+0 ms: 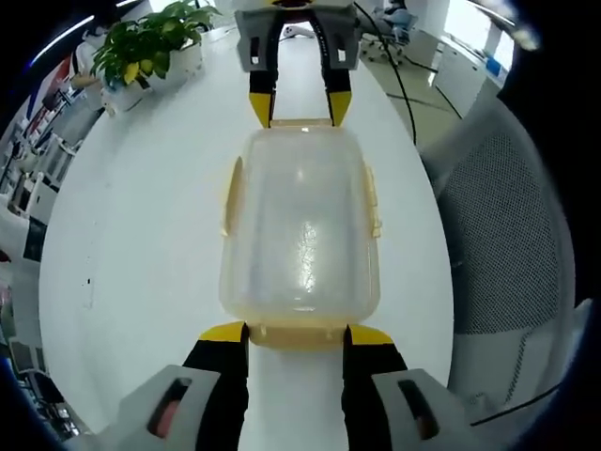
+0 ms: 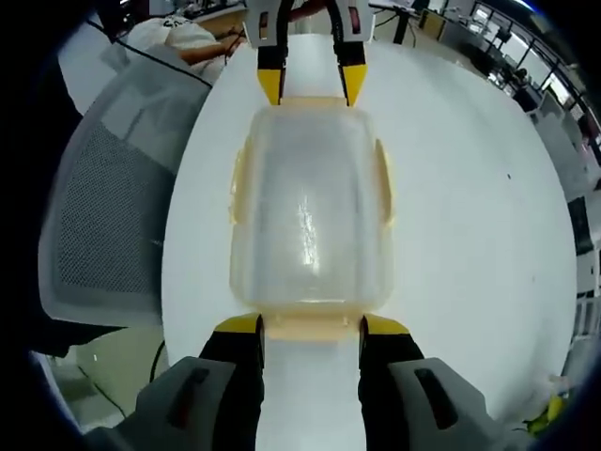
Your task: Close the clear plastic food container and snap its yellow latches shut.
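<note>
A clear plastic container (image 1: pixel 300 221) (image 2: pixel 310 211) with its lid on lies lengthwise on the white table (image 1: pixel 141 263). Pale yellow latches run along its long sides (image 1: pixel 230 197) (image 2: pixel 383 188) and sit at both short ends. My left gripper (image 1: pixel 297 334) (image 2: pixel 312 86) is open, its yellow-tipped fingers flanking the latch at one short end. At the opposite end my right gripper (image 2: pixel 312 326) (image 1: pixel 300 108) is open in the same way, one finger at each side of that end latch. Whether the latches are snapped down I cannot tell.
A grey mesh chair (image 1: pixel 507 235) (image 2: pixel 103 207) stands close against one long edge of the table. A potted plant (image 1: pixel 150 52) sits on the table behind the right gripper, and a black cable (image 1: pixel 399 75) trails off that end. Office furniture lies beyond.
</note>
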The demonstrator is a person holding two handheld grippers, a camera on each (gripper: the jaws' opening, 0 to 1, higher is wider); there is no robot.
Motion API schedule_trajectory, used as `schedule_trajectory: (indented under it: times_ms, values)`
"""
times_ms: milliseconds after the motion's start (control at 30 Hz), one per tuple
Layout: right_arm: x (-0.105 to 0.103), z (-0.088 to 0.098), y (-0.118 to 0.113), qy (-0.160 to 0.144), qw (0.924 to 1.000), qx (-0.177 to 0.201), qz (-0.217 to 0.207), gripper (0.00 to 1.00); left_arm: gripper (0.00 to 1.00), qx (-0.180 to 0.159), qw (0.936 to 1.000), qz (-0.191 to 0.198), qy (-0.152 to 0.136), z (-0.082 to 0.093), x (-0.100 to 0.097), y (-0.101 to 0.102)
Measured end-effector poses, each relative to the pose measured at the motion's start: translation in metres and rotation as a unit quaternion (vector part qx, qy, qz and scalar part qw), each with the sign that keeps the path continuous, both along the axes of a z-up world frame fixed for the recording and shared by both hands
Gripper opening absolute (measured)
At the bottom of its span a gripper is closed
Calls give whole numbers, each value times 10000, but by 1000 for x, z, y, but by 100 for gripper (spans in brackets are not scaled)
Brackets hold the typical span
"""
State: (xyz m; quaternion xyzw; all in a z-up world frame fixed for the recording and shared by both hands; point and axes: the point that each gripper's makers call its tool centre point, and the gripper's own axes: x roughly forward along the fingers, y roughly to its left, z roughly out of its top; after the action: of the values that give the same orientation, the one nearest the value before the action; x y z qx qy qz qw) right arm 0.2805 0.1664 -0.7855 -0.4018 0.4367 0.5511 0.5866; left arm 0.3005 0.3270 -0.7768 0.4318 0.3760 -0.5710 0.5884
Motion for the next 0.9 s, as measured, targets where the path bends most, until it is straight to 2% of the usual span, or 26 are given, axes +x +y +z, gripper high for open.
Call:
schedule_trajectory:
  times_ms: [333,900]
  values:
    - [1,-5,-3,80,10000,22,-36,36,33,94,9999,-27,44,-7,4,-4]
    - [2,-7,-7,-51,9999,133,25,36,34,134,9999,21,69,-12,0,-8]
